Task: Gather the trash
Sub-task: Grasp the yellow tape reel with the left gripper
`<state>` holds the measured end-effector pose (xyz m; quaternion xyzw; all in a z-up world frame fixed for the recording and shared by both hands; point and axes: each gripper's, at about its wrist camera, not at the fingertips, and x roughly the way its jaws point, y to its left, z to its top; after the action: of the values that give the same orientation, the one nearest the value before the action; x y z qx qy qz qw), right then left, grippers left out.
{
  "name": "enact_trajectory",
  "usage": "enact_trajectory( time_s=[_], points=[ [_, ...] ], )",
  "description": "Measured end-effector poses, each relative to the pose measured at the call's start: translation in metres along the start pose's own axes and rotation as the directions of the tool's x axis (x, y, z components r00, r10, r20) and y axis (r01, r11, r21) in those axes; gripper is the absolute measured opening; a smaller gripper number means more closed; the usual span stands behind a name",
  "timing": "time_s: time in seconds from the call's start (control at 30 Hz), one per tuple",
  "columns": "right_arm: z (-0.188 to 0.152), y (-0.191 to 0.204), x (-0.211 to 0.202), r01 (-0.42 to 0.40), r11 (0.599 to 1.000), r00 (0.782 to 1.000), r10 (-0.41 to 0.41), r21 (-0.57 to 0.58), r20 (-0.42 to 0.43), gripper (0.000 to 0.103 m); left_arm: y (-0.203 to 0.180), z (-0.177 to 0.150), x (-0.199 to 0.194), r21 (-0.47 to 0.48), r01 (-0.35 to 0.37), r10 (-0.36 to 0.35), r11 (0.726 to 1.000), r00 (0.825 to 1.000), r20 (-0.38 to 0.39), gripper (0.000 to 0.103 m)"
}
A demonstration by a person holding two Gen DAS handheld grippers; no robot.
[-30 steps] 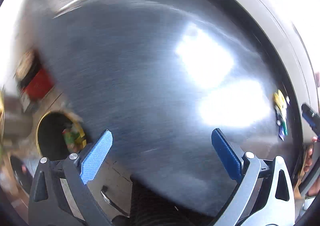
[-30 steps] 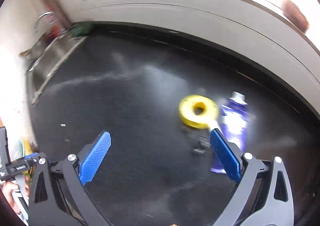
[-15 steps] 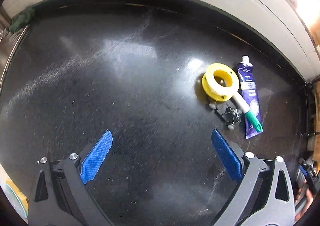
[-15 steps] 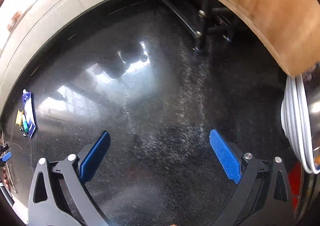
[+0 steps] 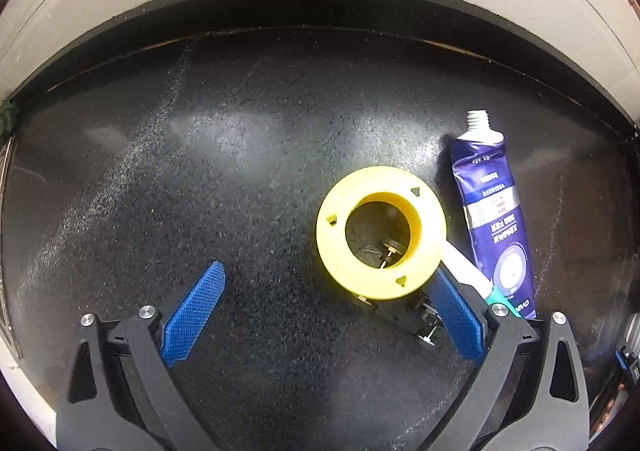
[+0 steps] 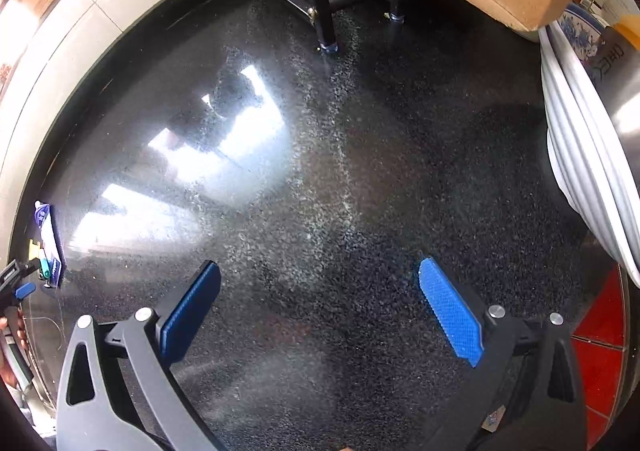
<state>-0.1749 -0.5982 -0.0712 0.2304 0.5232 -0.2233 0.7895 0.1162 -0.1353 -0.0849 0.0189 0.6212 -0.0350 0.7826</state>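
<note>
Trash, a yellow spool beside a blue tube on the black countertop, now looms nearer the left gripper; its tongs gape wide, poised for pickup. Right gripper hangs wide, empty.

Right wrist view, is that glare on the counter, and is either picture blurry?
Right wrist view: yes, bright window glare washes out part of the dark counter, otherwise sharp. Left wrist view: only soft sheen, the yellow ring and blue tube crisp. Both views bend straight edges, fisheye style, with dark corners.
</note>
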Motion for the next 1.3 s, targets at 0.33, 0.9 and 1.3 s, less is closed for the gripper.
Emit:
enact_trajectory(
  time_s=[0.33, 0.9, 1.3],
  points=[
    [0.011, 0.027, 0.015, 0.006, 1.0, 1.0, -0.006, -0.008, -0.023, 0.096, 0.008, 0.04, 0.013, -0.021, -0.008, 0.009, 1.0, 1.0, 0.02, 0.096],
    [0.033, 0.254, 0.052, -0.165, 0.89, 0.985, 0.124, -0.424, -0.122, 0.096, 0.05, 0.049, 0.003, -0.028, 0.01, -0.009, 1.0, 0.999, 0.038, 0.096],
    [0.014, 0.405, 0.086, -0.216, 0.766, 0.975, 0.143, -0.606, -0.168, 0.098, 0.062, 0.107, 0.026, 0.048, 0.021, -0.023, 0.999, 0.999, 0.047, 0.092]
  ],
)
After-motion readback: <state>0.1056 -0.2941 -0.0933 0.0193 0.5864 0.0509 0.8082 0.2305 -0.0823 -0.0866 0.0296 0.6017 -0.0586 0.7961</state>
